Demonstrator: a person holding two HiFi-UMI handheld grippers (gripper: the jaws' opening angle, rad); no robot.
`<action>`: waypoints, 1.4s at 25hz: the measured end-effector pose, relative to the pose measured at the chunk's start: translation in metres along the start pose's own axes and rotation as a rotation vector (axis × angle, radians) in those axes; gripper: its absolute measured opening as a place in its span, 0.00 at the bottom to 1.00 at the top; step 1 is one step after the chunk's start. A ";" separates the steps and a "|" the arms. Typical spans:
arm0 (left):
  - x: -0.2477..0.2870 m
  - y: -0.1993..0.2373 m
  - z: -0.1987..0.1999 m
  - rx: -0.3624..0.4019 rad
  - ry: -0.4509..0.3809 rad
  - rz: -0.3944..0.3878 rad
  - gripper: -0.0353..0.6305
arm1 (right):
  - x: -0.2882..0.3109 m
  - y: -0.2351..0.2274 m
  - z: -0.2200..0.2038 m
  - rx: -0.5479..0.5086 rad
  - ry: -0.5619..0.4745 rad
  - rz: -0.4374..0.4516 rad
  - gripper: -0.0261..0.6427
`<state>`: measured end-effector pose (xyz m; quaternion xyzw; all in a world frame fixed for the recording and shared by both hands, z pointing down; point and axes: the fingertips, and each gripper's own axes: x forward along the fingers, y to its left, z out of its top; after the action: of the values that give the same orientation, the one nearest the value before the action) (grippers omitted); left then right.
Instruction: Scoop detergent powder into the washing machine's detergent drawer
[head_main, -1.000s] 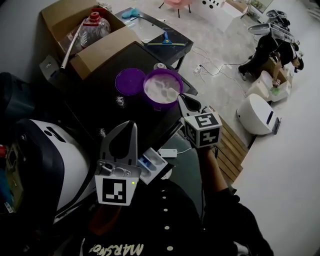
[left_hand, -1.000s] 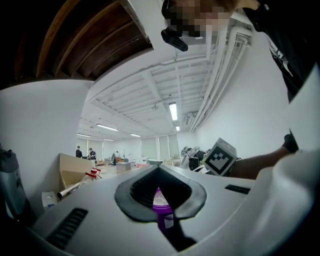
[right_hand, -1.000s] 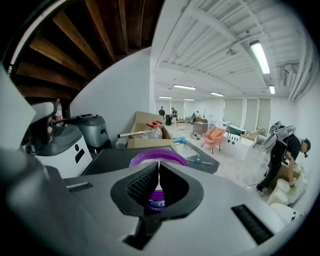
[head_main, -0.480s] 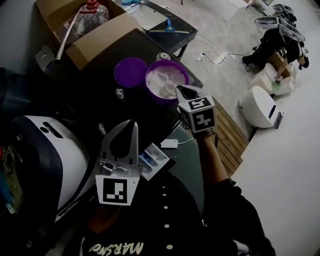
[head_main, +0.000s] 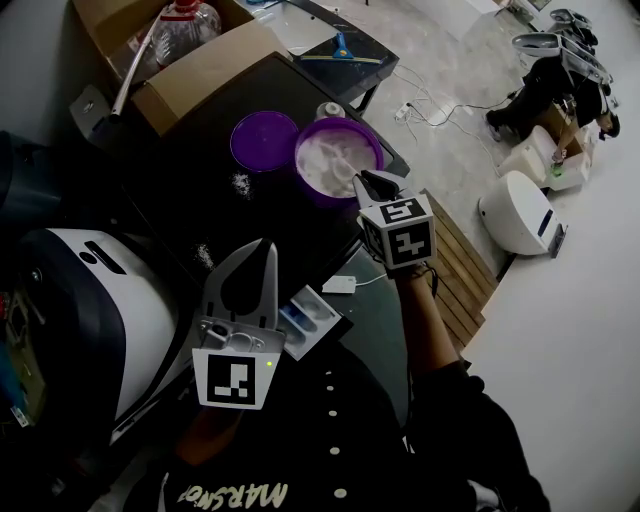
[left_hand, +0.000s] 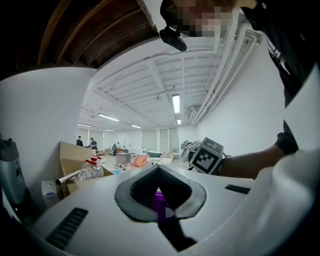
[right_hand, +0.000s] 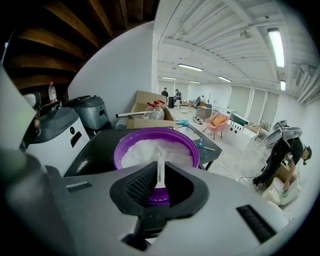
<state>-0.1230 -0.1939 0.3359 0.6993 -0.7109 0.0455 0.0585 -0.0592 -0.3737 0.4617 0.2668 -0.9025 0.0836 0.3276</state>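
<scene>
Powder (head_main: 330, 160) sits in the purple tub (head_main: 299, 158), right under my right claw (head_main: 370, 184).
That claw is shut tight on the thin white scoop (right_hand: 160, 170), which points straight out from it, down into the powder. My left claw (head_main: 262, 252) is closed with nothing in it, near the open drawer (head_main: 308, 322). The drawer lies back toward me and left of the tub, so I think the full scoop must travel that way. The left claw is nearer the drawer, but the right one has the scoop. Only the right gripper view shows the scoop in the jaws; only the head view shows the drawer.
</scene>
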 end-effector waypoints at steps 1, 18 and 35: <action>-0.001 0.000 0.000 -0.001 0.001 0.003 0.06 | -0.001 0.001 0.001 0.008 -0.009 0.009 0.12; -0.013 -0.004 0.036 0.039 -0.085 -0.004 0.06 | -0.132 0.015 0.056 0.082 -0.469 0.030 0.10; -0.061 0.026 0.082 0.170 -0.193 0.087 0.06 | -0.262 -0.016 0.028 0.033 -0.689 -0.228 0.09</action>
<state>-0.1493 -0.1454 0.2464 0.6715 -0.7364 0.0405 -0.0718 0.1024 -0.2843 0.2726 0.3833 -0.9230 -0.0337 0.0071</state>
